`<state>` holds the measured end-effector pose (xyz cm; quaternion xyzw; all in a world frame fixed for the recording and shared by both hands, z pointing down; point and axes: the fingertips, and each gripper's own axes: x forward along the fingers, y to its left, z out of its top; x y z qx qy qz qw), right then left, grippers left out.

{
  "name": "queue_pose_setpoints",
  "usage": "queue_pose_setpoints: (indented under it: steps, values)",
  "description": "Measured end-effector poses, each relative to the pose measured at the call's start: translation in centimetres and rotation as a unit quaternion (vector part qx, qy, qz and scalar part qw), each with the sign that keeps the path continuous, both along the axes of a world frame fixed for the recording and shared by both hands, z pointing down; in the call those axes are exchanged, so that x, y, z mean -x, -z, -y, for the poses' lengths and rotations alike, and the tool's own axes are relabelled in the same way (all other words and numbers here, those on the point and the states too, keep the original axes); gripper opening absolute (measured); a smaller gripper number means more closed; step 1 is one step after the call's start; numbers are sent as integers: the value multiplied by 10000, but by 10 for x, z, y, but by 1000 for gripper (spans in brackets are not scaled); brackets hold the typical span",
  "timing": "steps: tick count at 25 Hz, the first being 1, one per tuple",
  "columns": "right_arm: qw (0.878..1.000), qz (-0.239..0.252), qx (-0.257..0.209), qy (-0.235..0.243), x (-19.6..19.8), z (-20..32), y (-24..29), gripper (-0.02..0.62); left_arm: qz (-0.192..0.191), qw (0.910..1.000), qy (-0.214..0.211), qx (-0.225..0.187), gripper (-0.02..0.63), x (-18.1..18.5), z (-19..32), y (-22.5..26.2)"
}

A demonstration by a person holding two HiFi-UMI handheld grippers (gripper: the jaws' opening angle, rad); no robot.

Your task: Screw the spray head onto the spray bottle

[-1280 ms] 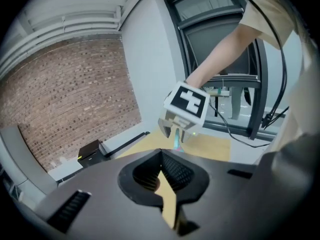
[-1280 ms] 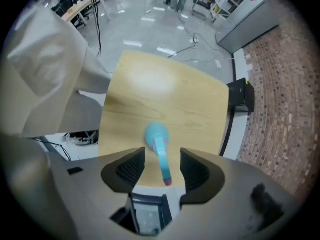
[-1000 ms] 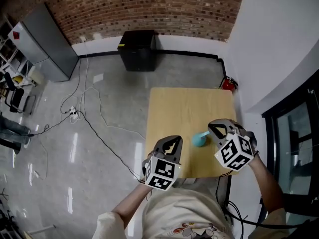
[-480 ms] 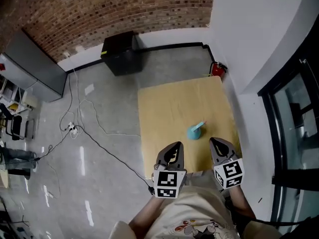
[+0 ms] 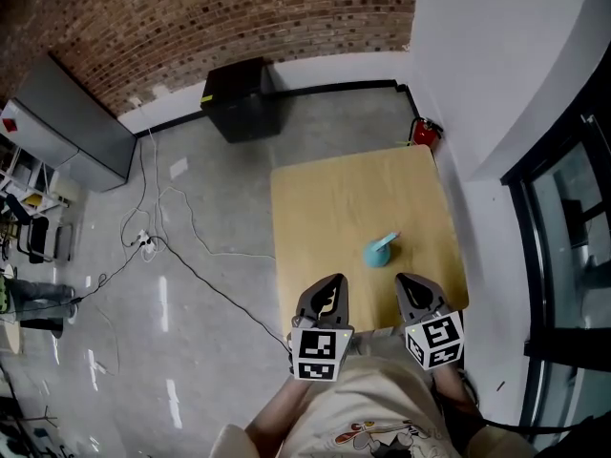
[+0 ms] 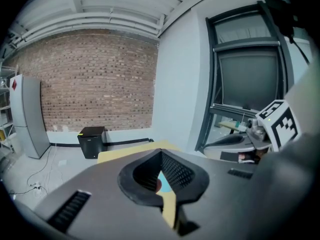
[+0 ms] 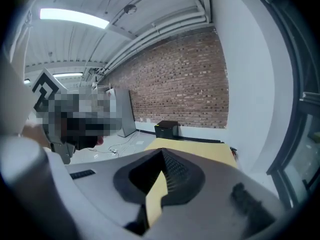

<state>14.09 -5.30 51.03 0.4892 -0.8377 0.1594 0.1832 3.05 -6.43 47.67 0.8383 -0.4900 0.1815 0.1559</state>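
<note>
Currently the left claw [image 5: 329, 281] and right claw [image 5: 409, 280], both clenched empty, are hovering below the teal spray bottle [image 5: 378, 253], the right nearer.

Left gripper [image 5: 329, 282], right gripper [image 5: 409, 282]: jaws closed, empty, side by side.

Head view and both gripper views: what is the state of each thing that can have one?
left gripper: shut, empty.
right gripper: shut, empty.
spray bottle: upright on the table, spray head on top, touched by neither gripper.
</note>
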Motion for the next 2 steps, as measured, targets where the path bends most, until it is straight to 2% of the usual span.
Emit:
queue_pose_setpoints:
  steps: [2]
  values:
    - [10000,-25,-1,26,0,0,0,6,-1,10000,40,2,6,2,-1,-1]
